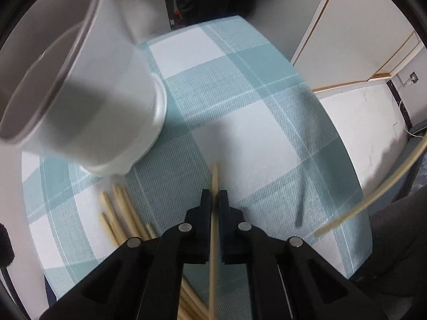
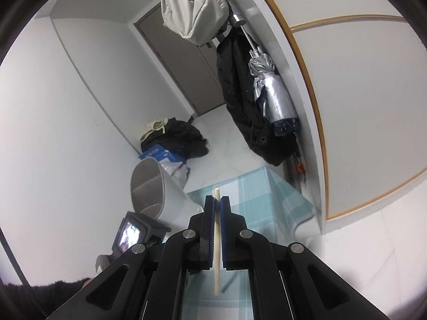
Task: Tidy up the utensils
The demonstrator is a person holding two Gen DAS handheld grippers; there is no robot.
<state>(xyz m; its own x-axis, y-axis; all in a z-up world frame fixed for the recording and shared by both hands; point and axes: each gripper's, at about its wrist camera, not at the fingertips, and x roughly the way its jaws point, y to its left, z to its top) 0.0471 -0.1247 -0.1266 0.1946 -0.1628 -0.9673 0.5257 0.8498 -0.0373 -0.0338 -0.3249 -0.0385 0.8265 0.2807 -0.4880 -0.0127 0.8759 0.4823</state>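
Observation:
My left gripper [image 1: 214, 196] points down at the checked tablecloth [image 1: 240, 122] and is shut on one wooden chopstick [image 1: 214, 184], whose tip sticks out past the fingers. Several more chopsticks [image 1: 121, 213] lie loose on the cloth at lower left. A tall white utensil holder [image 1: 88, 101] with an inner divider stands close at upper left. My right gripper [image 2: 216, 200] is shut on a pale chopstick [image 2: 217, 240] held above the table; that chopstick [image 1: 373, 197] also shows at the right of the left wrist view. The holder [image 2: 160, 192] is left of the right gripper.
The table's far edge [image 1: 213, 24] and right edge [image 1: 347, 160] border white floor. A dark coat [image 2: 240, 106], a silver umbrella [image 2: 272, 93] and a grey bag [image 2: 194, 8] hang on the wall. A pile of dark clothes [image 2: 181, 138] lies beyond the table.

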